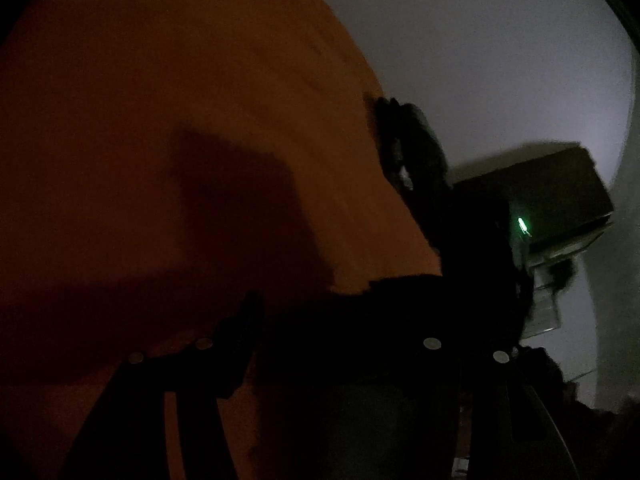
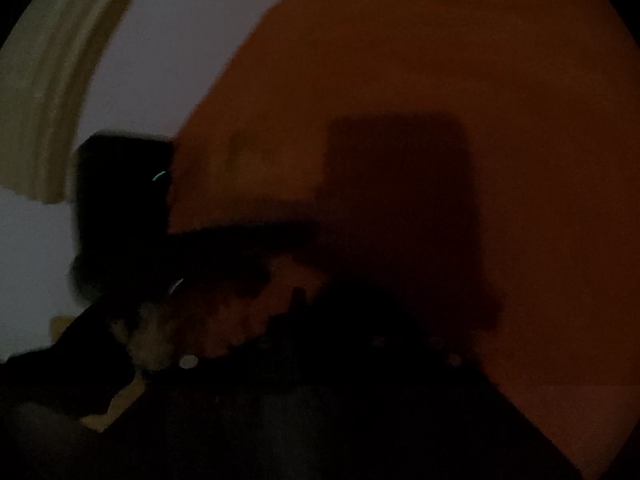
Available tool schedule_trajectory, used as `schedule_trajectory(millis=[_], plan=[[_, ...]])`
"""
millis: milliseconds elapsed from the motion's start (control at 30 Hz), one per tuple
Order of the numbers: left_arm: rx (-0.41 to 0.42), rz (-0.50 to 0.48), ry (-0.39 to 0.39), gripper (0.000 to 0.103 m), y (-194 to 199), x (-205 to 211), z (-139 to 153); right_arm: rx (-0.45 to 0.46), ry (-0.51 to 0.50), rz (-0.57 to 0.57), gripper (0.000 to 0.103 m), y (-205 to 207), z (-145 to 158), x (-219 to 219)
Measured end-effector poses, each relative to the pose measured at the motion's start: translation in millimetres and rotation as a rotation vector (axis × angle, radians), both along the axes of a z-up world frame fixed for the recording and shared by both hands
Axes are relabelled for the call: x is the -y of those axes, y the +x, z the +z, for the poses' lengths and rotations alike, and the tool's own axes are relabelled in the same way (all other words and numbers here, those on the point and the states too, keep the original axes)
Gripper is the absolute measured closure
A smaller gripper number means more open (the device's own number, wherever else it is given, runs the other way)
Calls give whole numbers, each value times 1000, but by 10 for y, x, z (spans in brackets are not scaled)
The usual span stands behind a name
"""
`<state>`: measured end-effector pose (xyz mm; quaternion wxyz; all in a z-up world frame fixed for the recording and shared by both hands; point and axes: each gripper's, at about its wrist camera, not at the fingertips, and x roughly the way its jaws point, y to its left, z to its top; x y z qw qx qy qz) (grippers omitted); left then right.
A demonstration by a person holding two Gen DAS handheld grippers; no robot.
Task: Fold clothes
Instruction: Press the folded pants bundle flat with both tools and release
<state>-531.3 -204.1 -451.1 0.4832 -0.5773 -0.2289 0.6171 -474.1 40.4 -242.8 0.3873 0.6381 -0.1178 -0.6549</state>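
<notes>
Two grippers are working over dark cloth (image 1: 400, 312) at six o'clock; left gripper (image 1: 340, 344) is spreading, right gripper's (image 2: 320, 344) jaws cannot be told, so darkness is risking missed edges.

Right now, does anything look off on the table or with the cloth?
Mainly the lighting: both views are very dark and the right wrist view is blurred. A dark cloth lies bunched at the orange table edge, its shape unreadable. No spill or damage shows.

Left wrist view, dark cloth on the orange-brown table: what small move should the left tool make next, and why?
Probably ease the left tool down onto the dark cloth; its fingers stand apart, apparently with cloth between them, on the orange-brown table.
</notes>
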Motion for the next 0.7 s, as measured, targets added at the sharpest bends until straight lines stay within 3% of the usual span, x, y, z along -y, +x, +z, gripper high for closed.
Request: schedule_trajectory(millis=[133,200,267,367,433,567,600,700], plan=[[191,36,195,42,87,-9,-283,139,-186,-169,94,-83,-149,-285],[209,94,218,41,105,122,-344,213,-249,-254,93,-154,-255,-451],[183,93,213,36,153,166,-321,253,-291,-323,91,-154,-273,-570],[123,31,163,35,229,26,-231,140,-265,-359,81,-138,6,-704],[43,14,94,34,281,-124,-158,7,-171,-360,80,-50,307,-726],[-24,55,-82,34,431,-29,4,-201,61,-325,81,532,717,-599],[-48,68,-139,34,516,80,91,-228,99,-303,81,725,774,-559],[-91,46,-207,34,853,295,260,-255,140,-213,81,1410,811,-323]])
